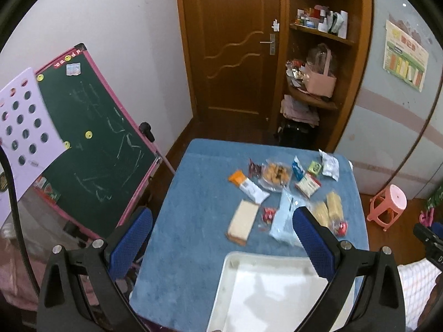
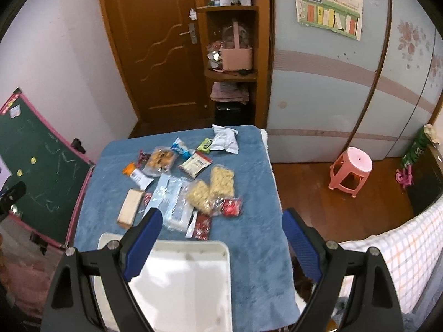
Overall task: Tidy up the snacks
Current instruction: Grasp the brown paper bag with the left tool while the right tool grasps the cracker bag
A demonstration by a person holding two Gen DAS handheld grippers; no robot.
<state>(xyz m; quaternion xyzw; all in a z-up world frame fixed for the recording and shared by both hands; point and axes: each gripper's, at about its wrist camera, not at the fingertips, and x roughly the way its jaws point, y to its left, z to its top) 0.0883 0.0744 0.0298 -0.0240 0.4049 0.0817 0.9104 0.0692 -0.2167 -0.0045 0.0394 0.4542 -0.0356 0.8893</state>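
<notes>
A blue-covered worktop (image 2: pixel 254 182) fills the middle of both views; a loose scatter of wrapped snacks (image 2: pixel 182 179) lies across its far half, unsorted, well apart from both grippers; an empty white tray (image 2: pixel 193 251) sits at the near edge, lower centre of frame, probably placed close so snacks can be dropped in. The left gripper (image 1: pixel 221 243) and right gripper (image 2: pixel 221 243) hover above the tray, fingers spread wide, holding nothing. A tan wafer pack (image 1: pixel 243 221), left of the pile, lies flat, its long axis running from lower left to upper right of frame.
</notes>
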